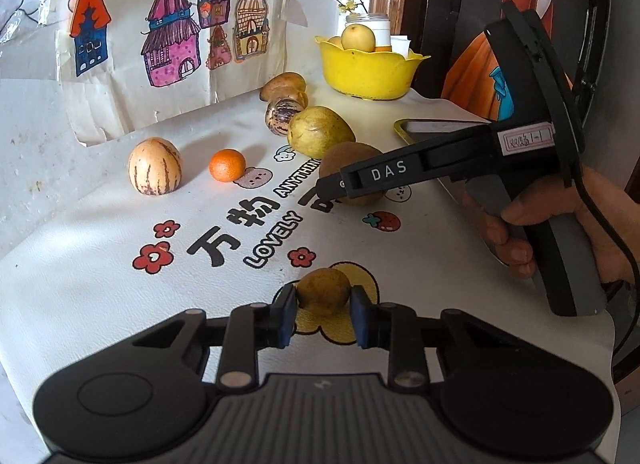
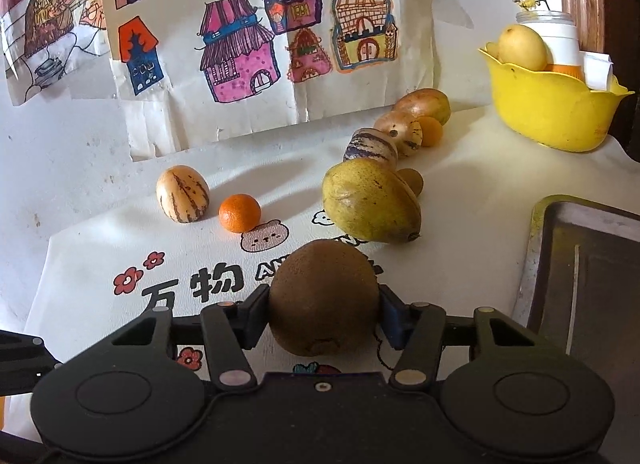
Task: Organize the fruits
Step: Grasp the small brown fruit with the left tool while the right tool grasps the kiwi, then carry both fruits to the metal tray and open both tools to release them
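My left hand-held gripper pinches a small yellowish fruit on the table; my right hand-held gripper clamps a kiwi, a pear just behind, yellow bowl beyond.

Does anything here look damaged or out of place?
Yes, slightly. The drawing paper on the wall has a torn, ragged lower edge that curls onto the table. The fruits lie scattered on the cloth while the yellow bowl holds few.
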The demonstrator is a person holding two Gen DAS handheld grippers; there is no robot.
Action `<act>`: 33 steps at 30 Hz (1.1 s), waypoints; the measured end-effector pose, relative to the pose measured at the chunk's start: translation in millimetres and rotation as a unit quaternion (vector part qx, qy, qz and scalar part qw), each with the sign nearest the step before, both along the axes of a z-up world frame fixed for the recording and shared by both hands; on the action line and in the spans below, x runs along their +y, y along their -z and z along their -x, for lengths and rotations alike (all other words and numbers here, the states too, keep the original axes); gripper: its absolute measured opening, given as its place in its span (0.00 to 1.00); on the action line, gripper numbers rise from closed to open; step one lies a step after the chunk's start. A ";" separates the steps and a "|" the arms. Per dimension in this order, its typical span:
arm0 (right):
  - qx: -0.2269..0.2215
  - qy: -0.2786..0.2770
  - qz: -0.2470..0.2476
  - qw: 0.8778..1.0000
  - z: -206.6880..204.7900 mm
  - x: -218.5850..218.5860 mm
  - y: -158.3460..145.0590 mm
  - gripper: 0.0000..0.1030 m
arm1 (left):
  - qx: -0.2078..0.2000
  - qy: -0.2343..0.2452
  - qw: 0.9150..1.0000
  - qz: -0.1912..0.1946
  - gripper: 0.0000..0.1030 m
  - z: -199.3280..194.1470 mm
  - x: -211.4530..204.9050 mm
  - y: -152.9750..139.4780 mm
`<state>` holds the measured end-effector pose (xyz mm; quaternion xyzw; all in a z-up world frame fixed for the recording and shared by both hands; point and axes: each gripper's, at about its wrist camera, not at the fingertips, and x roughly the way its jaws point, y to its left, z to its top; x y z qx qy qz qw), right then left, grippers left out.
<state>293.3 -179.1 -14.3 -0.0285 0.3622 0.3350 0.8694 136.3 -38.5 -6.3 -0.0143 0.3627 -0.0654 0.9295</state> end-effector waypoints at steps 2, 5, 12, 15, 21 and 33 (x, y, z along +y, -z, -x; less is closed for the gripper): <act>0.005 0.005 -0.007 1.000 1.0 -2.4 0.2 0.56 | 0.000 0.000 1.000 0.002 0.30 0.1 0.3 0.1; 0.014 0.014 -0.020 1.000 3.9 -9.3 1.0 0.56 | 0.003 -0.003 1.000 0.012 0.30 0.0 1.2 -0.2; 0.031 0.034 -0.059 0.997 16.3 -35.1 -1.7 0.55 | -0.004 -0.013 1.000 0.019 0.30 0.8 -2.3 -5.6; 0.026 0.042 -0.077 0.996 22.1 -50.9 -8.6 0.55 | -0.008 -0.019 0.999 0.026 0.30 -2.7 -3.6 -9.7; 0.004 0.067 -0.089 0.994 27.0 -90.0 -24.8 0.55 | -0.020 -0.017 0.999 0.047 0.30 -23.2 -12.6 -19.7; -0.027 0.163 -0.069 0.984 -4.9 -184.6 -39.0 0.56 | -0.085 0.037 0.995 0.040 0.30 -100.0 -73.7 -36.1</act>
